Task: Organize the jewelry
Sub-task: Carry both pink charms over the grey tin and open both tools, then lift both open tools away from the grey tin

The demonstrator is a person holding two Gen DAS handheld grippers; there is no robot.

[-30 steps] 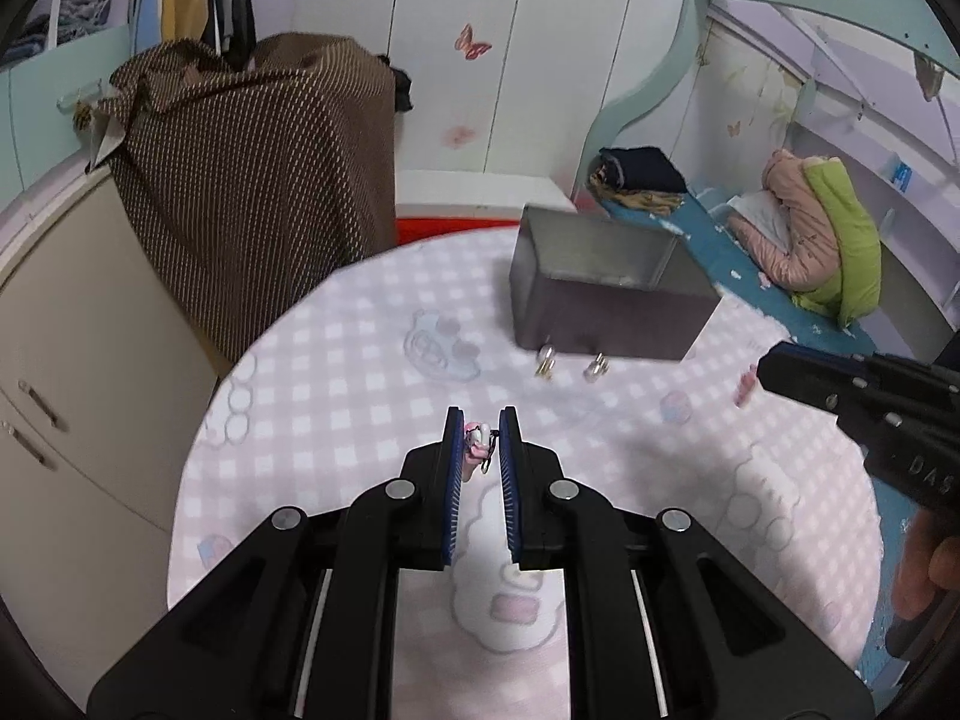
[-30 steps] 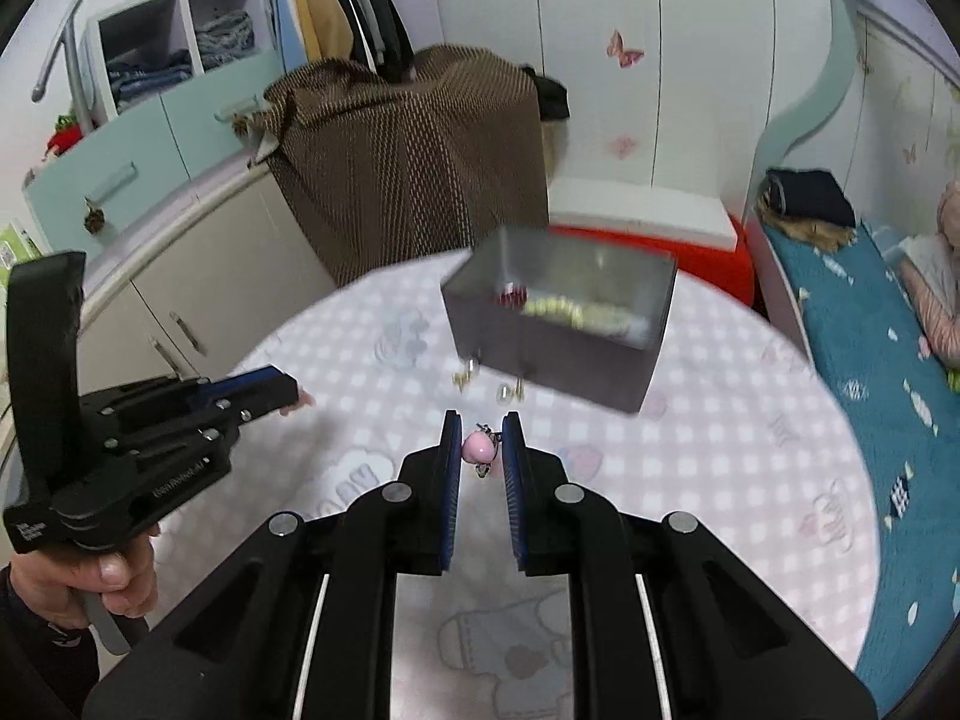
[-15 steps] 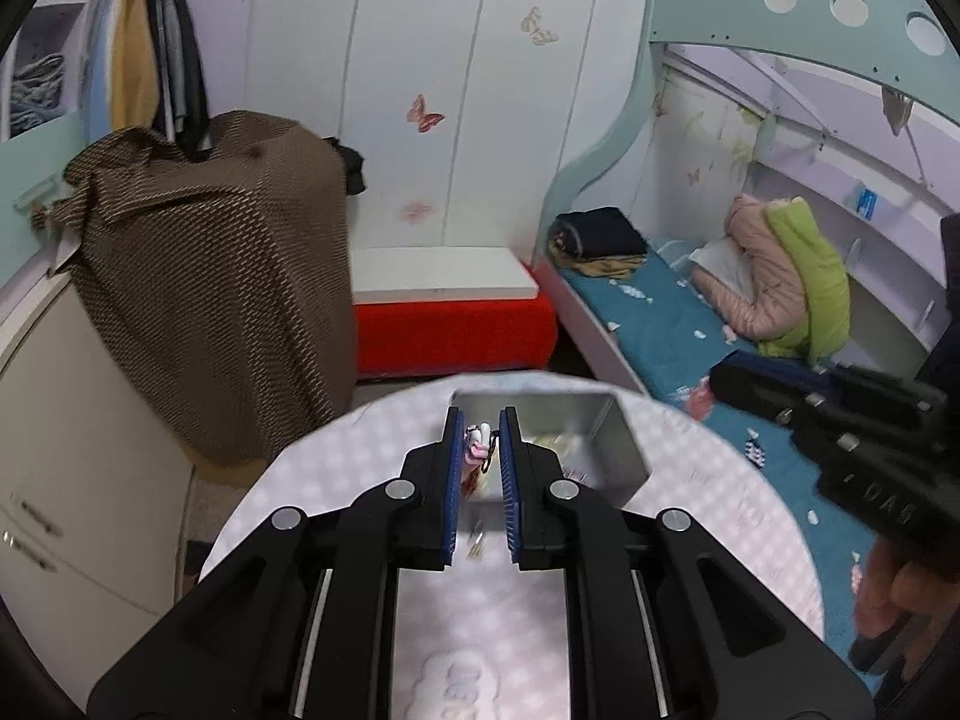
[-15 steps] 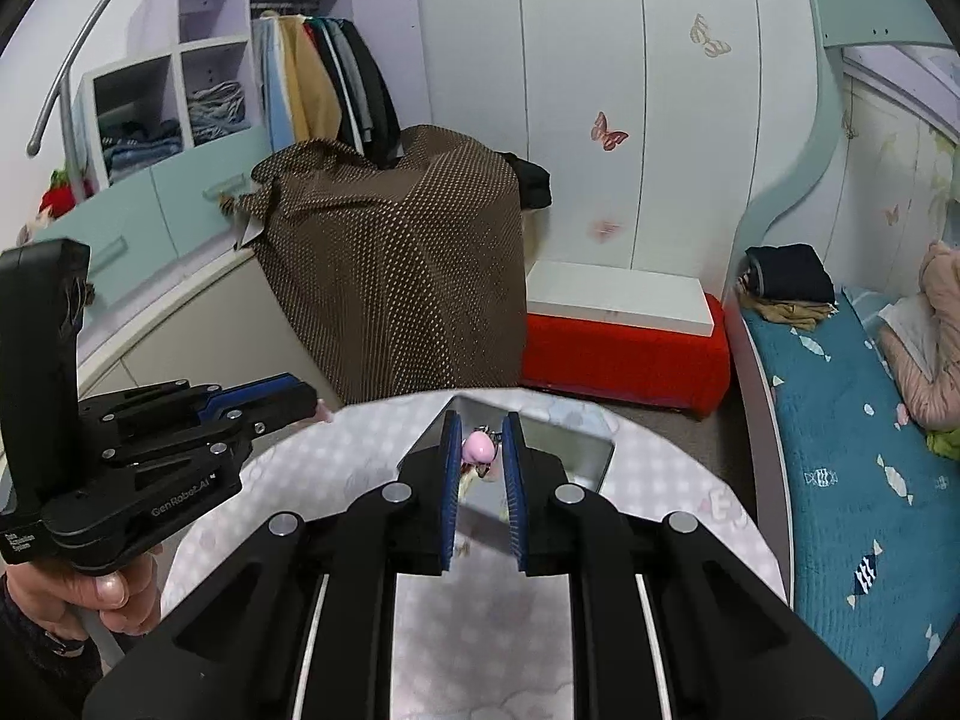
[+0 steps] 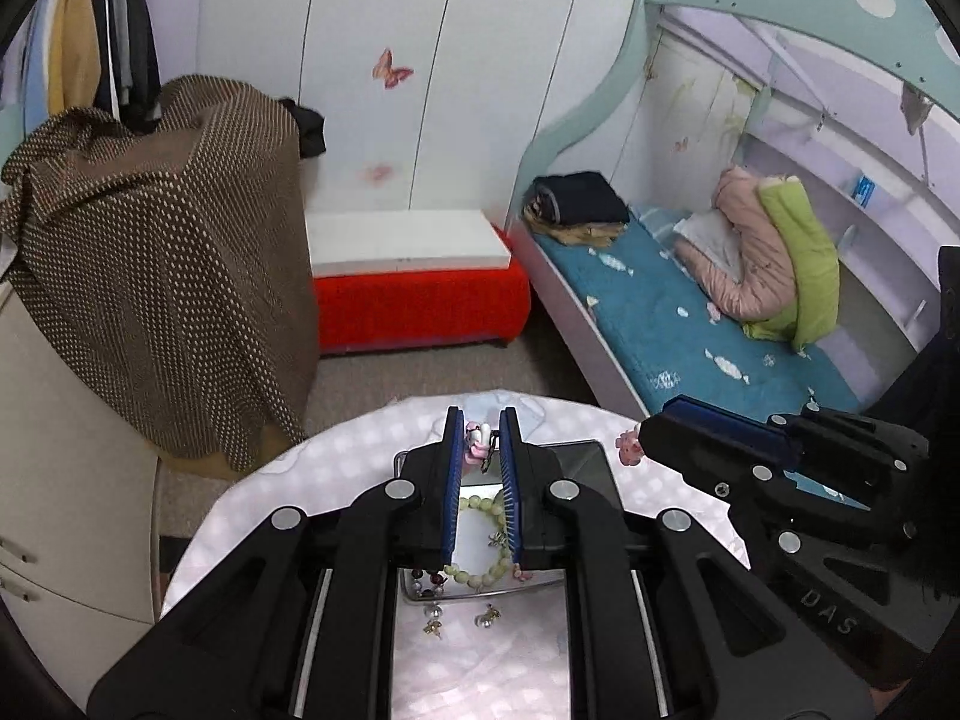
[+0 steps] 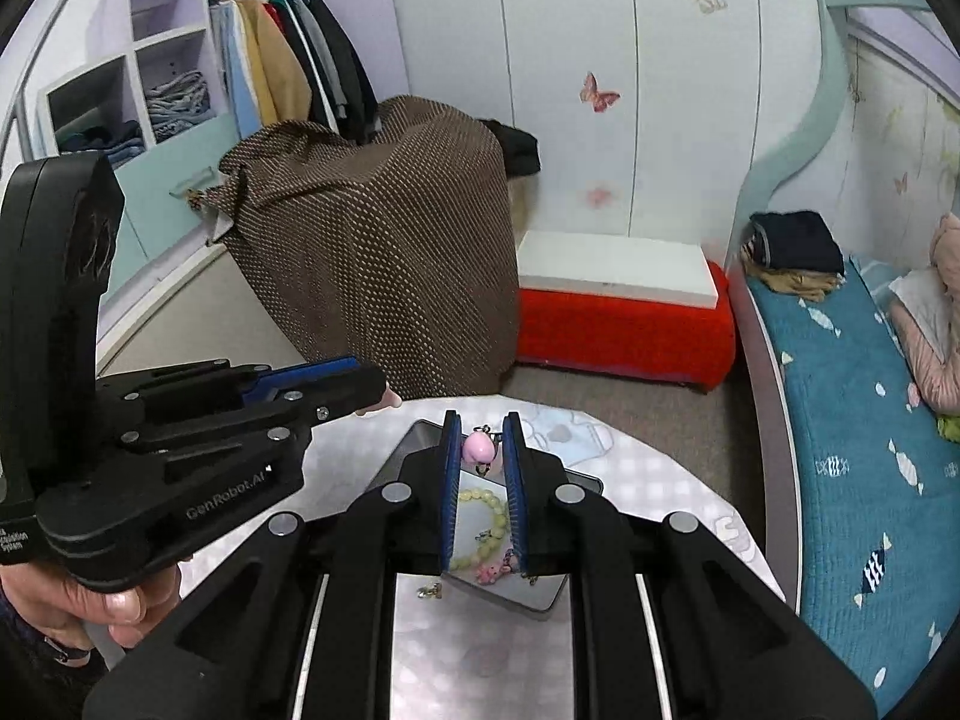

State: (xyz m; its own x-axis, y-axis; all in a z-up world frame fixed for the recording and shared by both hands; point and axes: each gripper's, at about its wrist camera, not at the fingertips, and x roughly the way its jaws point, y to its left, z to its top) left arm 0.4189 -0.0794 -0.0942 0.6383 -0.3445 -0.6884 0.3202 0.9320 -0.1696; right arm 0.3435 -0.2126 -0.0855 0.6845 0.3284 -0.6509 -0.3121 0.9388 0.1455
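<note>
My left gripper (image 5: 480, 438) is shut on a small pink and white charm (image 5: 476, 439) and hangs over the open grey metal box (image 5: 591, 459). My right gripper (image 6: 481, 444) is shut on a pink bead charm (image 6: 478, 447), also above the box (image 6: 414, 444). A pale green bead bracelet (image 5: 480, 570) lies in the box; it also shows in the right wrist view (image 6: 501, 516). Two small earrings (image 5: 459, 621) lie on the table in front of the box. The right gripper shows in the left wrist view (image 5: 645, 441), the left one in the right wrist view (image 6: 384, 396).
The round table (image 5: 336, 462) has a pink checked cloth. Behind it stand a brown dotted cloth-covered piece (image 5: 162, 252), a red bench (image 5: 420, 306) and a bed (image 5: 690, 324). A cabinet (image 5: 54, 480) is at the left.
Both grippers have risen and moved forward over the box, each still holding its charm. The box now lies below the fingers and its inside shows.
</note>
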